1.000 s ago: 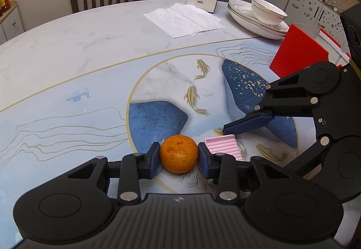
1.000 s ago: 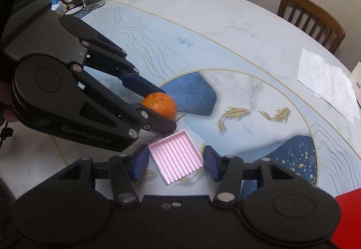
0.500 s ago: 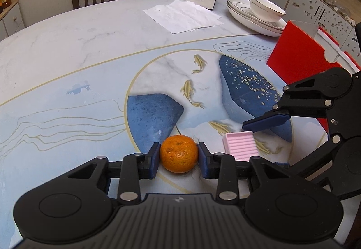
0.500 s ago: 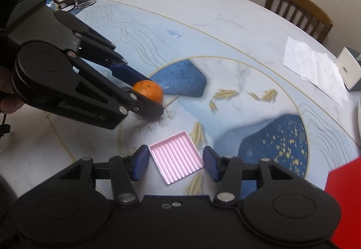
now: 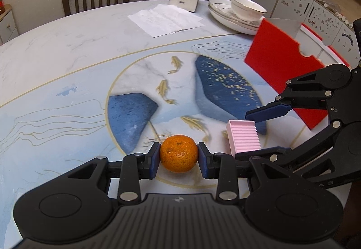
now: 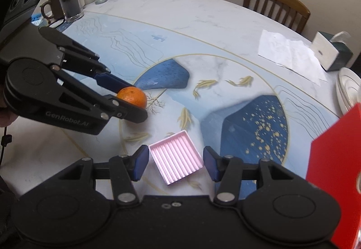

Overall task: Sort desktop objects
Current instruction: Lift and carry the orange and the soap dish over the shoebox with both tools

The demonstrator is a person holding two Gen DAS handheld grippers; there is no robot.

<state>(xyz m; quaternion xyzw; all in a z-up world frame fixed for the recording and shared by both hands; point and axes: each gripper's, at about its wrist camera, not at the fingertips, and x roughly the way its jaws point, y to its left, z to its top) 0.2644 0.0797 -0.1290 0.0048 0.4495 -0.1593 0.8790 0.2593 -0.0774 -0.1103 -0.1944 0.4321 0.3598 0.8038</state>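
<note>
In the left wrist view, the orange (image 5: 179, 153) is clamped between the pads of the left gripper (image 5: 179, 159) above the table (image 5: 67, 50), with the pink tray (image 5: 244, 135) seen to its right between the spread fingers of the right gripper (image 5: 257, 133), near the red box (image 5: 284, 68). In the right wrist view, the tray (image 6: 175, 157) lies tilted between the blue pads (image 6: 140, 165), which are parted and appear clear of its edges, while the orange (image 6: 132, 96) is held in the left gripper (image 6: 129, 100) up and to the left.

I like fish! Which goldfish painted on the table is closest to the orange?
The blurry goldfish just beyond the orange; the other two swim farther up the table.
</note>
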